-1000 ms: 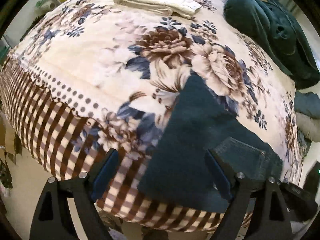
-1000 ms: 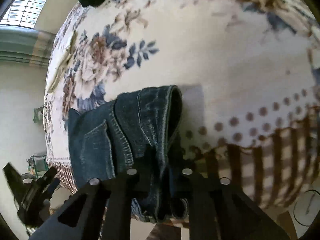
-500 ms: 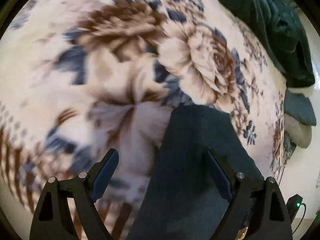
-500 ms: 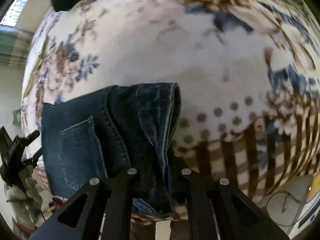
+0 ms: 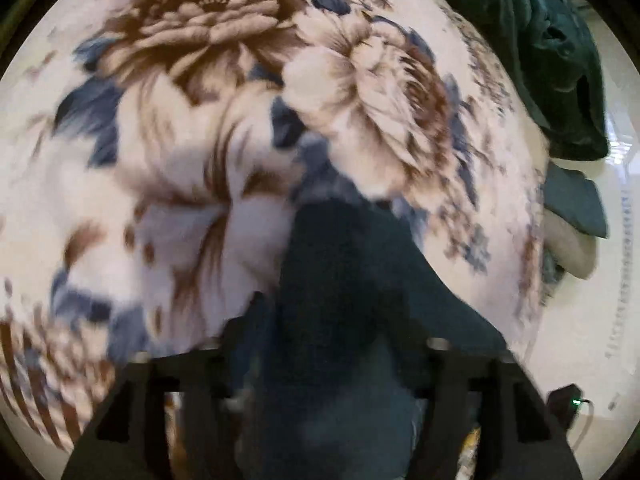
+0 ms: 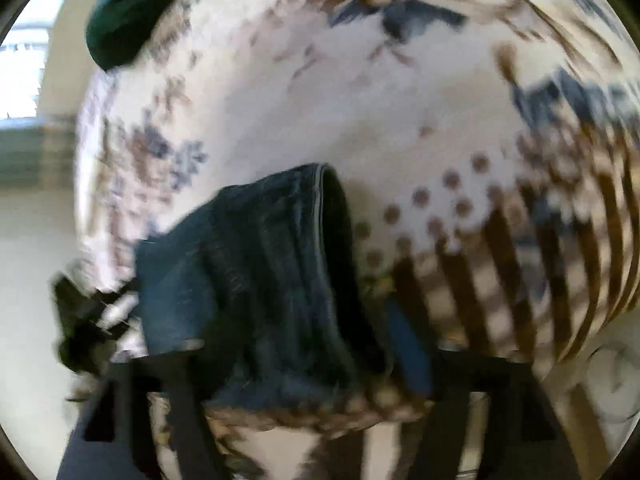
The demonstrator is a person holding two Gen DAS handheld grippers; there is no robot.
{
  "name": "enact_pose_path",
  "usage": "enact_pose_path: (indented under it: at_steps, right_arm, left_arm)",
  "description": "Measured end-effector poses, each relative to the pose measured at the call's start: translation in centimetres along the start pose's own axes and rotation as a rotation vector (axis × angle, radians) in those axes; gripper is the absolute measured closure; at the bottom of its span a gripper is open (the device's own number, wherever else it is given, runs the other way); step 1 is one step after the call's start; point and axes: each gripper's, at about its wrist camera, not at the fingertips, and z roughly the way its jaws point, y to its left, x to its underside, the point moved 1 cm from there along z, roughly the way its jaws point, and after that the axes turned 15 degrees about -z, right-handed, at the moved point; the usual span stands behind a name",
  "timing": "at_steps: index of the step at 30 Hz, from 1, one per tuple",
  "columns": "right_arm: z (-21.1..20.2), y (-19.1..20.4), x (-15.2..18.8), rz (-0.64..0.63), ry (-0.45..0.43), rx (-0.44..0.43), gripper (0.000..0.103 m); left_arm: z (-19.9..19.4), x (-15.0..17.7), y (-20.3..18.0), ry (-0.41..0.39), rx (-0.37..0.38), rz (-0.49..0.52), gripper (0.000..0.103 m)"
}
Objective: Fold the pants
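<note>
Dark blue denim pants [image 5: 344,280] lie folded near the front edge of the floral blanket [image 5: 200,128]. My left gripper [image 5: 324,344] has closed in on the pants' fabric, which fills the space between its fingers; the frame is blurred. In the right wrist view the pants' folded waist end [image 6: 260,264] lies between the fingers of my right gripper [image 6: 304,360], which now stand apart. The left gripper shows blurred at the left there [image 6: 80,320].
A dark green garment [image 5: 540,48] lies heaped at the far right of the blanket, also seen in the right wrist view [image 6: 128,12]. More folded cloth [image 5: 572,220] sits at the right. The blanket's brown checked border [image 6: 540,272] hangs over the front edge.
My left gripper moved forward over the pants and its fingers closed from wide open onto the fabric. My right gripper's fingers, shut on the waist end before, have spread apart.
</note>
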Motion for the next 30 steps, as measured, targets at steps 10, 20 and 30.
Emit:
enact_pose_path:
  at_steps: [10,20,30]
  right_arm:
    - [3.2,-0.5,3.3,0.121,0.037,0.025,0.071]
    - [1.7,-1.5,5.5,0.172,0.006,-0.145,0.032]
    - [11.0,1.7,8.3,0.229,-0.034,-0.365,0.022]
  left_arm:
    - [0.9,7.4,2.5,0.005,-0.098,0.063,0.03]
    - [0.2,7.6,4.1,0.036,0.023,-0.029,0.029]
    - [1.8,7.9,4.3,0.059,0.109,-0.02,0.007]
